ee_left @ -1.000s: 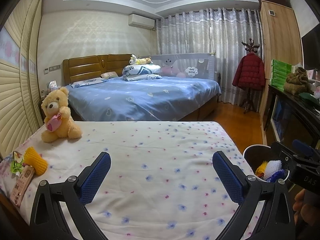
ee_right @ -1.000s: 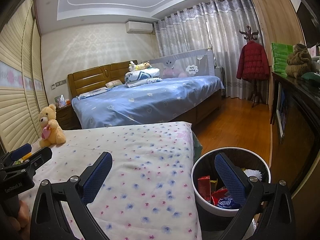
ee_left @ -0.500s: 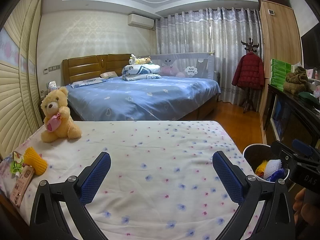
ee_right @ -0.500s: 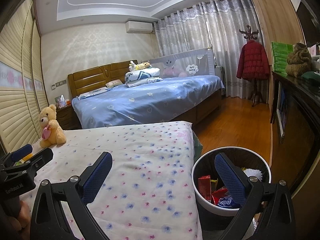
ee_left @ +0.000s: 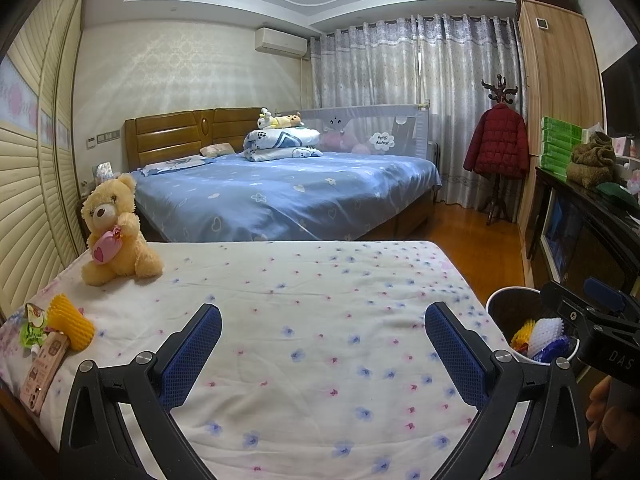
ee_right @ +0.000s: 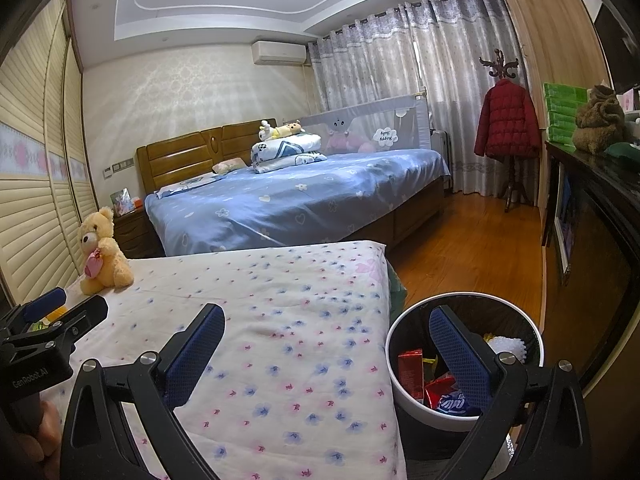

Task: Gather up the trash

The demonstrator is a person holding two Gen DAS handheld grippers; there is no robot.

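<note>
- Nothing shifted over the last second: both views match the earlier ones almost exactly, apart from a very slight drift in the left view.
- Left gripper (ee_left: 322, 354) still poised over the flowered bedspread (ee_left: 320, 320), blue pads (ee_left: 192, 356) spread wide, nothing between them.
- Right gripper (ee_right: 328, 354) likewise held steady, fingers wide apart and empty, one pad over the bedspread edge, the other over the trash bin (ee_right: 404, 392).
- Trash bin standing on the floor just beside the bedspread's right edge, already holding a red carton (ee_right: 410, 372), a red-and-blue wrapper (ee_right: 448, 398) and a white foam net (ee_right: 506, 346).
- Remaining litter at the far left corner of the bedspread, well apart from the bin: a yellow foam net (ee_left: 70, 322), a green wrapper (ee_left: 30, 326) touching it, and a pink box (ee_left: 42, 364) lying just below both.
- Teddy bear (ee_left: 114, 232) sitting on the bedspread beyond that litter; probably not trash.
- No change means no progress in this interval: likely a pause after a drop into the bin, with the collection partly done.
- Next pick probably for the left gripper, nearest that left corner; a swing leftward needed first.
- Foam net light and springy, so likely to squash or slip under a loose pinch; the flat box harder to lift off soft bedding.
</note>
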